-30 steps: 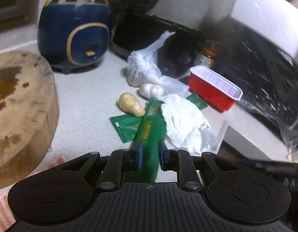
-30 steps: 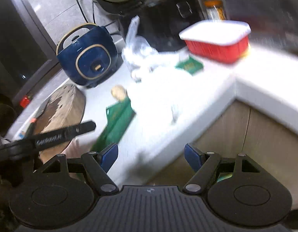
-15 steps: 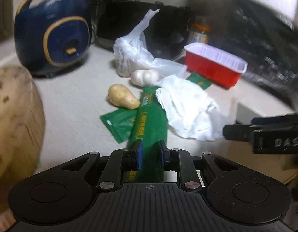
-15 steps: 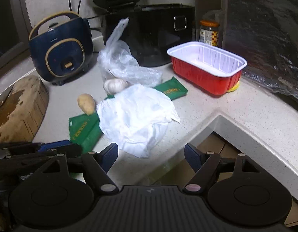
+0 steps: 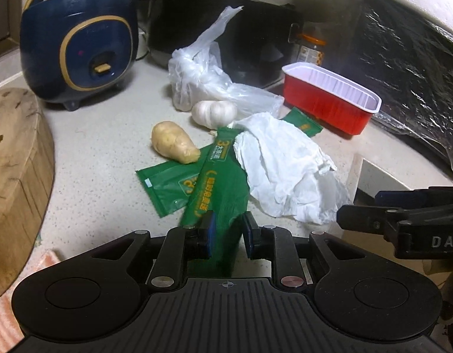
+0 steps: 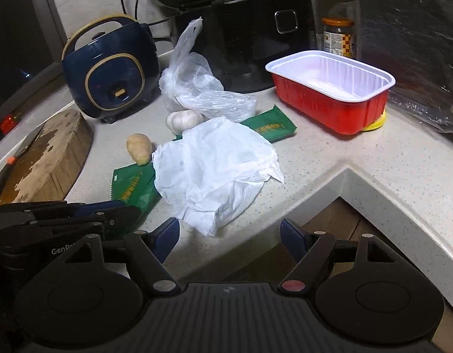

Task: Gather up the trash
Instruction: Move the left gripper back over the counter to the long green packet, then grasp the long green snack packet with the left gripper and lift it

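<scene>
A long green wrapper [image 5: 217,188] lies on the pale counter, its near end between the fingers of my left gripper [image 5: 227,231]. The jaws are opening, and a sliver of gap shows by the right pad. A second green wrapper [image 5: 164,188] lies under it, and a third [image 5: 304,122] sits by the red tray. Crumpled white paper [image 5: 285,170] rests to the right of them. My right gripper [image 6: 229,232] stands open and empty over the counter's front edge, just short of the white paper [image 6: 214,170]. The left gripper [image 6: 79,211] shows at its left.
A red tray with a white lining [image 6: 329,100] stands at the back right beside a jar [image 6: 338,38]. A clear plastic bag [image 5: 202,79], garlic [image 5: 214,111] and a pale root [image 5: 175,147] lie mid-counter. A blue cooker [image 5: 79,50] and a wooden block [image 5: 14,161] stand at the left.
The left jaws have widened around the green wrapper's near end. Both grippers have come lower and closer to the pile, and the right view has swung onto the white paper.
</scene>
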A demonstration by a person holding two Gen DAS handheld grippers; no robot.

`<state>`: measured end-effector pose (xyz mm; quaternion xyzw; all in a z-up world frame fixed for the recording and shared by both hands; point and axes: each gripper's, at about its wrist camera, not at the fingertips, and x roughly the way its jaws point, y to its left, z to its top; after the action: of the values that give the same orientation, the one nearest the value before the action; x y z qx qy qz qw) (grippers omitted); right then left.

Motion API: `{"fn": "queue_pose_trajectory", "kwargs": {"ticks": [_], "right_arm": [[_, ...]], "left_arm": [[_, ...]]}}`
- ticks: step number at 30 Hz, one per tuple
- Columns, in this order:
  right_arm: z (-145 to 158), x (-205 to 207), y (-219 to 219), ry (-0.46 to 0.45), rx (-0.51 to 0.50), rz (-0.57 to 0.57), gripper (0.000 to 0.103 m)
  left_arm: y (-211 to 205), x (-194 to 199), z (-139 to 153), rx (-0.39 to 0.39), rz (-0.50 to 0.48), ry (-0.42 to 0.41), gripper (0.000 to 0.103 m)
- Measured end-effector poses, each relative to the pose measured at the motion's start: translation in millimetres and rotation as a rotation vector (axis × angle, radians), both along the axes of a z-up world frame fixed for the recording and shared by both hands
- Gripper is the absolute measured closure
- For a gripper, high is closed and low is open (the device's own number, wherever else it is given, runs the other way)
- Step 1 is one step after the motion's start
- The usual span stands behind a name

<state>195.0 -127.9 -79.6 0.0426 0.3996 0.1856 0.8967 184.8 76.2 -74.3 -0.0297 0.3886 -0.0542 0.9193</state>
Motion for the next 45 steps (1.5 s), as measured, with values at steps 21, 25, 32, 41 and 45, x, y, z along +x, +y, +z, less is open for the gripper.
{"fn": "queue_pose_trajectory", "kwargs": {"ticks": [21,25,32,41,45], "right_arm": [[-5.9,-10.4,-16.0,-0.022,0.009,-0.073,0.027],[-7.2,-11.1,-14.2,-0.014,0.015,-0.072,0.027],[-7.9,-13.7,-10.0,-0.019,0.009,-0.067,0.027],[-10.3,-16.1,-5.3,-0.011,-0.008,-0.063,0.027],[-12.2,-16.2,-3.0,-0.006,-0.019,-0.065,0.027]], "left_arm": [[-9.6,12.5,1.4,0.058,-0.140,0.040,0.063],[-4.3,17.7,2.6,-0.008,-0.122,0.066,0.062],[-3.4,10.5,10.5,0.117,-0.074,-0.026,0.063],[-2.1,23.6,-2.2,0.119,-0.101,0.022,0.063],[-2.2,19.6,4.0,0.083,-0.107,0.000,0.063]]}}
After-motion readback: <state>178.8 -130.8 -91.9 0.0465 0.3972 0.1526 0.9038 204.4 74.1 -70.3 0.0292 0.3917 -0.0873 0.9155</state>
